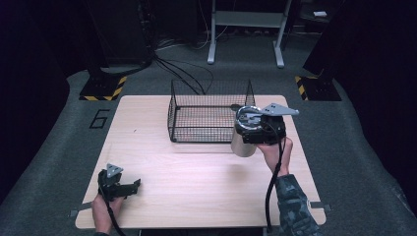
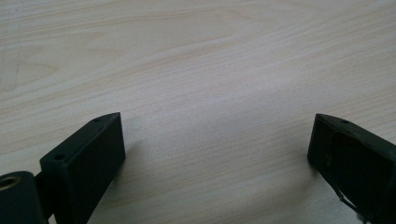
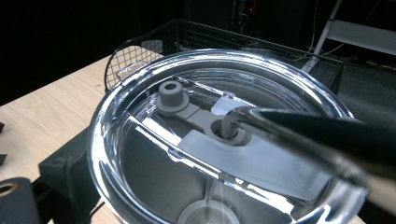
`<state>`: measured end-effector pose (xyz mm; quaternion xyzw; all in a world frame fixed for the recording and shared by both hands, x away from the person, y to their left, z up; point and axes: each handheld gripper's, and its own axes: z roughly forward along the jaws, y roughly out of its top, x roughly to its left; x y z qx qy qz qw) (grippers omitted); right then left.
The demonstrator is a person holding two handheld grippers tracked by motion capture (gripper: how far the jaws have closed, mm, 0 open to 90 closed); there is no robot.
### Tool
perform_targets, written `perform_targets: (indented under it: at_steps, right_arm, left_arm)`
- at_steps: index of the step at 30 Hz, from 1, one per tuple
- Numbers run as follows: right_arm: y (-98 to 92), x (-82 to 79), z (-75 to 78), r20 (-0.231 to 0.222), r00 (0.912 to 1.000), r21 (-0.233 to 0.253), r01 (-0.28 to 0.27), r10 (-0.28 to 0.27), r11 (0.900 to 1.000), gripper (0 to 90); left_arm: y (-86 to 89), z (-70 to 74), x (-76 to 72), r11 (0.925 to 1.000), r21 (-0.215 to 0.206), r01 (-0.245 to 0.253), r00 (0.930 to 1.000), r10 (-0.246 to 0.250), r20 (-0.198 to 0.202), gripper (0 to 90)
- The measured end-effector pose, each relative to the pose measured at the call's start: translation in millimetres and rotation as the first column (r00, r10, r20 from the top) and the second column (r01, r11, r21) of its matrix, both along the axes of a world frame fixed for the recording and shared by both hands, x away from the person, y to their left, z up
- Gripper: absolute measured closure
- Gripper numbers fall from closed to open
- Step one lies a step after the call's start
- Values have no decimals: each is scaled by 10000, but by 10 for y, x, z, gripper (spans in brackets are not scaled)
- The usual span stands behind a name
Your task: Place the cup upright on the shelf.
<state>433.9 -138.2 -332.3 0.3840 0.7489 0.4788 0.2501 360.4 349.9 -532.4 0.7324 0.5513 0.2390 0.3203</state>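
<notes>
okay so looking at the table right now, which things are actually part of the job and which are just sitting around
In the job:
- steel tumbler with clear lid, clamped by the right gripper
- wire basket, right beside the tumbler

Just around:
- left gripper, open, low over bare table
- metal stand on the floor behind
- floor cables

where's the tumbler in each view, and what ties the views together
High view: tumbler right of centre, in the right gripper, beside the wire basket.
Left gripper view: open jaws over bare table.
Right gripper view: its clear lid fills the foreground.
Shared landmark: the basket, behind the lid.
</notes>
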Motion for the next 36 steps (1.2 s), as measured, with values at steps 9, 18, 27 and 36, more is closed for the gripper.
perform_targets:
  at_steps: [9,18,27,36]
  right_arm:
    - [93,81,138,10,9998,32,-201,201,9998,36]
    - [233,246,368,24,9993,-30,-370,370,9993,36]
    - [378,438,470,67,9989,-177,-472,473,9987,36]
    - [514,655,504,-80,9993,-195,-361,360,9992,36]
  left_arm:
    - [-1,-1,0,10000,-3,2,10000,-2,21,41]
    - [-1,0,0,10000,2,4,10000,-4,12,41]
    - [6,5,-1,10000,65,64,10000,-64,-42,41]
    - [4,4,-1,10000,33,67,10000,-67,-42,41]
